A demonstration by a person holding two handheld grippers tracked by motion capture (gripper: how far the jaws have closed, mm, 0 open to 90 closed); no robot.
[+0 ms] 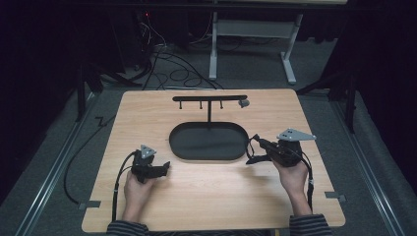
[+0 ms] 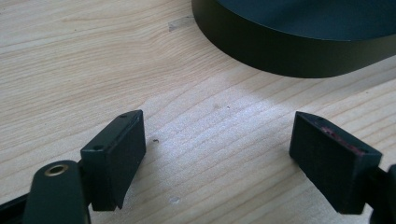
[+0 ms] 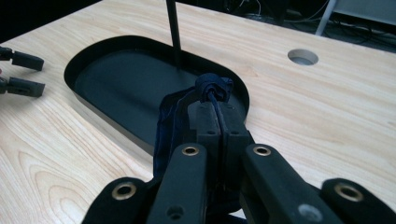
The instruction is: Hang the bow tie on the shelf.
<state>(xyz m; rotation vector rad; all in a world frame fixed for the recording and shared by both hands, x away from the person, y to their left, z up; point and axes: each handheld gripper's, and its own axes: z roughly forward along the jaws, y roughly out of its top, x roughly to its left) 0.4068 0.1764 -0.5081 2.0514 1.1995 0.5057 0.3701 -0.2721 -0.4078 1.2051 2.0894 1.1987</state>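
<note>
Wooden worktop (image 1: 211,196) seen from above, w/ a black oval tray (image 1: 208,141) at centre. A thin post rises from the tray's 12 o'clock edge to a black hanger bar (image 1: 210,98) w/ small pegs beneath.

Right claw (image 1: 256,145), at the tray's 3 o'clock rim, is closed tight on a dark navy cord or strap (image 3: 212,88). The cord is thin and soft-looking, bunched into a small knot-like lump just past the claw tips; a loop of it hangs down one side of the jaws. From above, that loop (image 1: 252,150) dangles at the tray's edge, clear of the worktop surface.

Left claw (image 2: 217,149), at the tray's 8 o'clock, stands wide open w/ nothing between its pads, hovering low over bare wood, tray wall just ahead.

A round hole (image 3: 303,57) is cut in the worktop beyond the tray.
</note>
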